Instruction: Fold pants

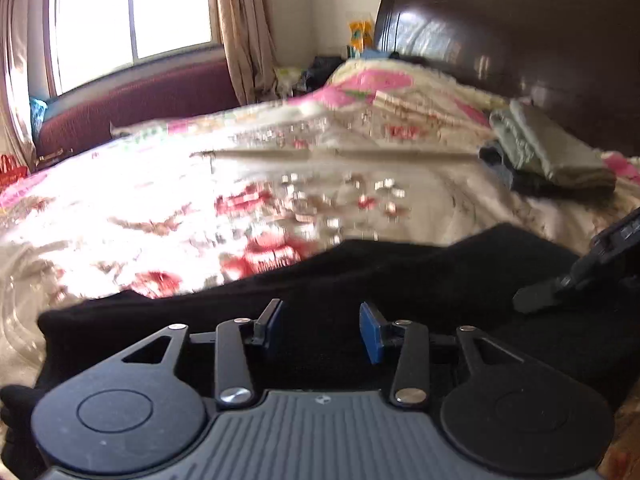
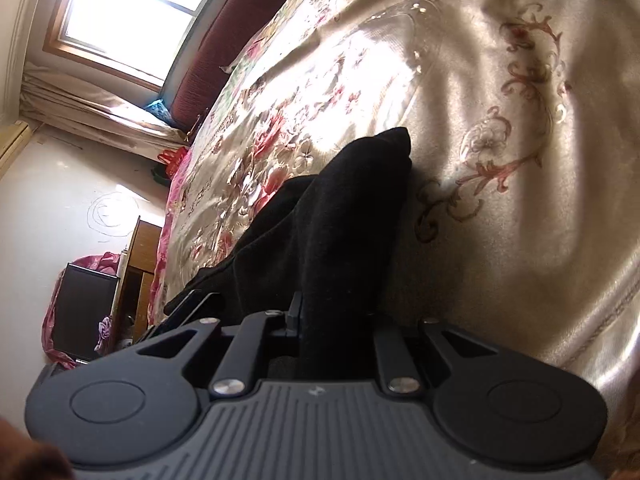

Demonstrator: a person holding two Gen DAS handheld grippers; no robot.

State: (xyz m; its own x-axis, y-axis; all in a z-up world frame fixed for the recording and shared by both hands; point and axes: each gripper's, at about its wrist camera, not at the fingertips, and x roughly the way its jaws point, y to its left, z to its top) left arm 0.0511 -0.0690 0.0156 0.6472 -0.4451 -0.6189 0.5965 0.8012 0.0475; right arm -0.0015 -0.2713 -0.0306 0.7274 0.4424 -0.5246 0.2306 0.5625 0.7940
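Black pants (image 1: 360, 272) lie spread on a floral bedspread (image 1: 160, 208). In the left wrist view my left gripper (image 1: 322, 326) hangs just over the near part of the pants. Its blue pads (image 1: 372, 334) stand apart, and no fabric is pinched between them. My right gripper (image 1: 560, 284) shows at the right edge, down on the same dark cloth. In the right wrist view the right gripper (image 2: 334, 320) is shut on a raised fold of the pants (image 2: 360, 200). The fold runs up from the jaws to a pointed end and hides the right finger.
A stack of folded clothes (image 1: 552, 152) sits by the dark headboard (image 1: 520, 40), with a rumpled quilt (image 1: 380, 84) behind. The bed's left edge drops to a pale floor (image 2: 80, 184) with a wooden cabinet (image 2: 140, 272). The cream bedspread (image 2: 500, 200) lies to the right of the fold.
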